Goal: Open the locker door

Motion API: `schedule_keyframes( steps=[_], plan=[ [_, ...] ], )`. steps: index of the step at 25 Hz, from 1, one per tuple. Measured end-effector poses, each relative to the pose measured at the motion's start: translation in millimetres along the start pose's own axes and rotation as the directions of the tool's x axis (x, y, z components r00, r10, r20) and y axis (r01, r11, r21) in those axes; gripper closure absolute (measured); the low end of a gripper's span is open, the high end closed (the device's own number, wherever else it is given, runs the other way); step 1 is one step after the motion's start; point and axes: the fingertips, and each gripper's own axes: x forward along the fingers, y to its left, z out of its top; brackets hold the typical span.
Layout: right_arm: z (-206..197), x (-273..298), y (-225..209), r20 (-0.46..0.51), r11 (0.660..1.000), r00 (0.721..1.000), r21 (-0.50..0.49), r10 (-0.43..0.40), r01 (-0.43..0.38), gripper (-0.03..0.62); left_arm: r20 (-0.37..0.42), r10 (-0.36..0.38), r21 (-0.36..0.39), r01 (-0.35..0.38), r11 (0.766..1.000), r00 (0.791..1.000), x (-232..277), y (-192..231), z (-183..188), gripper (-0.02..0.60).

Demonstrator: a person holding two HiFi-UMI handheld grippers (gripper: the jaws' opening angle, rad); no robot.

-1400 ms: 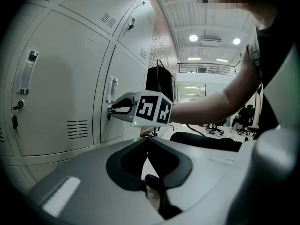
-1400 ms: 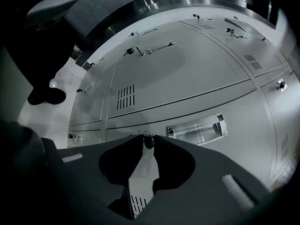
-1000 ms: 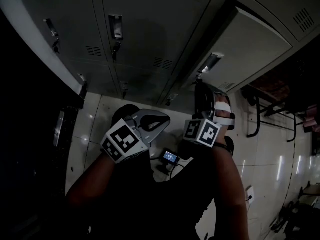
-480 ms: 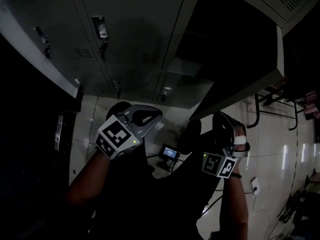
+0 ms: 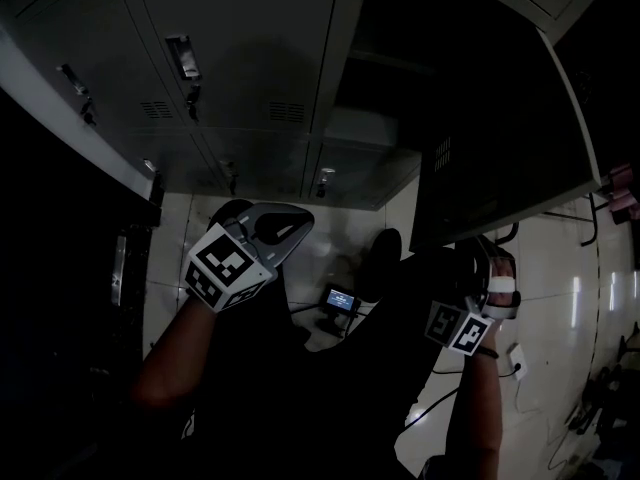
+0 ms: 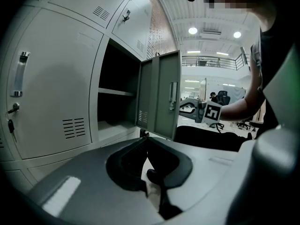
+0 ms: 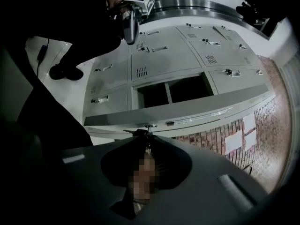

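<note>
Since the earlier frames the locker door (image 5: 500,148) has swung much further out from the cabinet, and the right gripper (image 5: 485,263) has travelled with it down to the lower right of the head view, while the left gripper (image 5: 290,218) has stayed almost in the same place at the left. The door now stands wide open beside its dark compartment (image 6: 117,102), where one shelf (image 6: 115,92) shows and nothing else. The left gripper has its jaws pressed together on nothing and hangs well apart from the door. The right gripper's jaws are also drawn together, with the tips right at a small metal fitting (image 7: 149,125) on the door; I cannot say surely whether they pinch it. The door looks like thin painted sheet metal, so I judge it stiff, light, and easy to turn on its hinges, but smooth and slippery on the flat faces. The vertical handle (image 6: 173,96) near the free edge is the good place to hold, because it is far from the hinge.
</note>
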Motion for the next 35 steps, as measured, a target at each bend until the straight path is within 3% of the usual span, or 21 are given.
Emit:
schedule_keyframes(
  steps=[8,12,16,19,22,25,27,30,32,34,35],
  plan=[
    [-12,-1,-3,-0.027,0.999,1.0,0.032,-0.014,0.015,0.557,-0.008,0.003,0.003,-0.003,1.0,1.0,2,0,-1,0.569],
    [-14,-15,-12,-0.007,0.982,0.999,0.183,-0.042,0.042,0.486,-0.009,0.001,0.004,-0.001,1.0,1.0,2,0,-1,0.569],
    [4,-34,-12,0.1,0.919,0.995,0.393,-0.01,-0.03,0.491,-0.008,0.001,0.002,-0.001,1.0,1.0,1,1,-2,0.569],
    [31,-45,-5,0.222,0.856,0.974,0.495,0.037,-0.146,0.582,-0.009,0.0,0.003,0.0,1.0,1.0,2,0,-1,0.569],
    [58,-46,8,0.335,0.793,0.937,0.542,0.101,-0.279,0.591,-0.012,0.002,0.005,-0.002,1.0,1.0,2,0,-1,0.569],
    [77,-42,10,0.39,0.756,0.913,0.561,0.118,-0.337,0.592,-0.014,0.002,0.005,-0.002,1.0,1.0,2,0,-1,0.569],
    [87,-39,7,0.445,0.675,0.889,0.623,0.11,-0.395,0.592,-0.014,0.003,0.005,-0.003,1.0,1.0,1,0,-2,0.569],
    [94,-34,13,0.514,0.5,0.846,0.7,0.143,-0.51,0.592,-0.013,0.003,0.006,-0.003,1.0,1.0,1,0,-2,0.569],
    [91,-30,17,0.532,0.405,0.833,0.735,0.155,-0.544,0.592,-0.014,0.001,0.007,-0.001,1.0,1.0,2,0,-2,0.569],
    [89,-26,19,0.536,0.356,0.829,0.752,0.16,-0.555,0.592,-0.015,0.0,0.008,0.0,1.0,1.0,2,0,-2,0.569],
    [90,-26,22,0.538,0.361,0.825,0.745,0.17,-0.56,0.592,-0.016,0.001,0.008,-0.001,1.0,1.0,1,0,-2,0.569]
  ],
)
